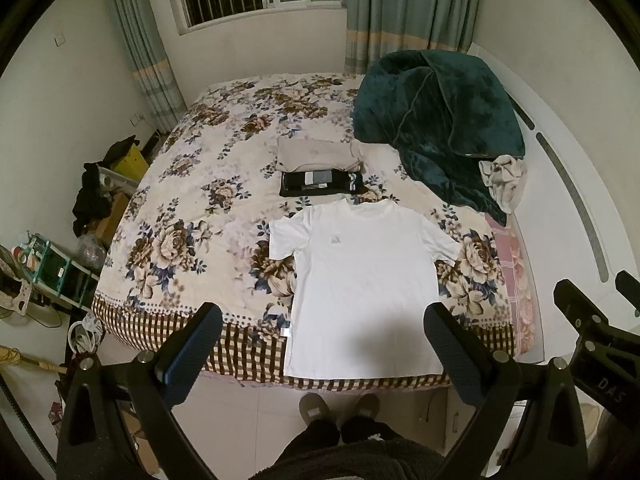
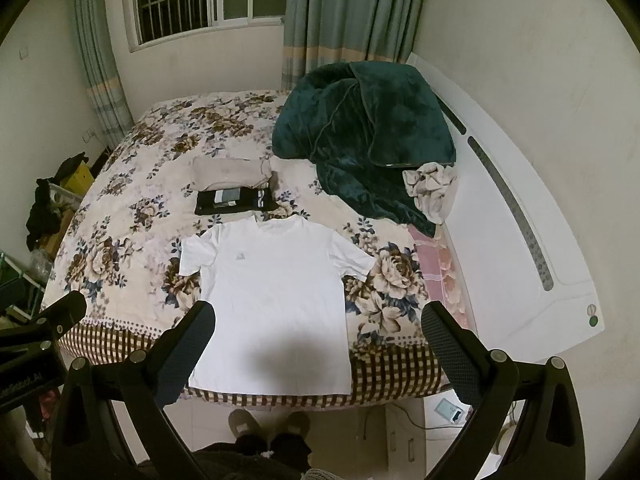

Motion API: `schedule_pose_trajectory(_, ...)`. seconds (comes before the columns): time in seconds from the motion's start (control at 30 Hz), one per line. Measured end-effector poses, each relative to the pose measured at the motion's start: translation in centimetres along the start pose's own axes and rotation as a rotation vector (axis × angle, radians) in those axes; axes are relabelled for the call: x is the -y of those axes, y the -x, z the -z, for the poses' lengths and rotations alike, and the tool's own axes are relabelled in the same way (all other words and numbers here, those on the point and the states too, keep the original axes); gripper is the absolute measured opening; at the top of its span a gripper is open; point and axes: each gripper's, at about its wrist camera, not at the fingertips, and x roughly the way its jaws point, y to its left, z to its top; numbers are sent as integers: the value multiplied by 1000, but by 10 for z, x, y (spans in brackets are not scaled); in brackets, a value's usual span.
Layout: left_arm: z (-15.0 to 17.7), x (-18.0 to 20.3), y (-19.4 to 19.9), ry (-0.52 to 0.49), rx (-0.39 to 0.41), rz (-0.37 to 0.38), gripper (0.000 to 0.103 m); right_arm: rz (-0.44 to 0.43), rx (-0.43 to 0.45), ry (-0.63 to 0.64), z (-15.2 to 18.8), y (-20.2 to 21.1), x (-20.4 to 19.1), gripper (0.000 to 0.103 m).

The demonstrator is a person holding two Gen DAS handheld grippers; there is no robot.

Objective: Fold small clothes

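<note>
A white T-shirt lies flat, face up, on the floral bed cover, hem at the bed's near edge; it also shows in the right wrist view. Beyond its collar lie a folded black garment and a folded beige garment. My left gripper is open and empty, held above the shirt's hem. My right gripper is open and empty, also above the near edge. A crumpled beige cloth lies at the right.
A dark green plush blanket is heaped at the bed's far right by the white headboard. Shelves and clutter stand left of the bed. The person's slippered feet stand on the tiled floor before the bed.
</note>
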Motion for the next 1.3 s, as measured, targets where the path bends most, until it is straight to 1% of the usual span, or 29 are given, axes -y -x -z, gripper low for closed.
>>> schedule_pose_trajectory(0.13, -4, -1, 2, -2, 7, -3, 103, -1, 3, 2, -4, 2, 0, 103)
schedule_pose_trajectory(0.17, -4, -2, 4, -1, 10, -2, 103, -1, 3, 2, 1, 2, -2, 103)
schedule_pose_trajectory(0.27, -3, -1, 5, 0, 13, -4, 103, -4, 10, 1, -9, 5, 0, 103)
schedule_pose_trajectory(0.43, -6, -2, 5, -1, 14, 0, 103, -3, 15, 0, -11, 8, -3, 103)
schedule_pose_trajectory(0.47, -2, -2, 5, -1, 13, -1, 103, -3, 17, 1, -11, 8, -3, 103)
schedule_pose_trajectory(0.5, -6, -2, 5, -1, 14, -1, 103, -2, 18, 2, -11, 8, -3, 103)
schedule_pose_trajectory(0.57, -1, -2, 5, -1, 15, -1, 103, -4, 20, 2, -3, 12, -5, 103)
schedule_pose_trajectory(0.7, -7, -1, 6, 0, 20, -3, 103, -5, 21, 1, -8, 13, -6, 103)
schedule_pose_trajectory(0.73, -2, -2, 6, -1, 19, -2, 103, -5, 23, 0, -8, 14, -6, 103)
schedule_pose_trajectory(0.83, -6, -1, 5, -1, 18, 0, 103, -3, 23, 3, -7, 14, -8, 103)
schedule_pose_trajectory(0.87, -1, -2, 6, -2, 19, -1, 103, -4, 23, 1, -2, 14, -6, 103)
schedule_pose_trajectory(0.9, -5, -2, 6, 0, 17, 0, 103, -4, 21, 0, -6, 15, -6, 103)
schedule_pose_trajectory(0.97, -6, -2, 7, 2, 15, 2, 103, -4, 21, 2, -1, 16, -9, 103)
schedule_pose_trajectory(1.03, -13, -2, 8, 3, 14, 2, 103, 0, 21, 5, -7, 18, -11, 103)
schedule_pose_trajectory(1.07, -7, -2, 8, 4, 16, 3, 103, -1, 19, 5, -6, 18, -11, 103)
schedule_pose_trajectory(1.1, -12, -2, 8, 7, 16, 4, 103, -5, 20, 3, -1, 17, -10, 103)
schedule_pose_trajectory(1.13, -8, -3, 9, 9, 18, 5, 103, -6, 22, 4, 2, 18, -12, 103)
schedule_pose_trajectory(1.17, -13, -3, 8, 11, 14, 8, 103, -5, 21, 6, 3, 17, -13, 103)
schedule_pose_trajectory(1.3, -13, -6, -2, 5, 10, 7, 103, -8, -4, -8, -3, 5, -16, 103)
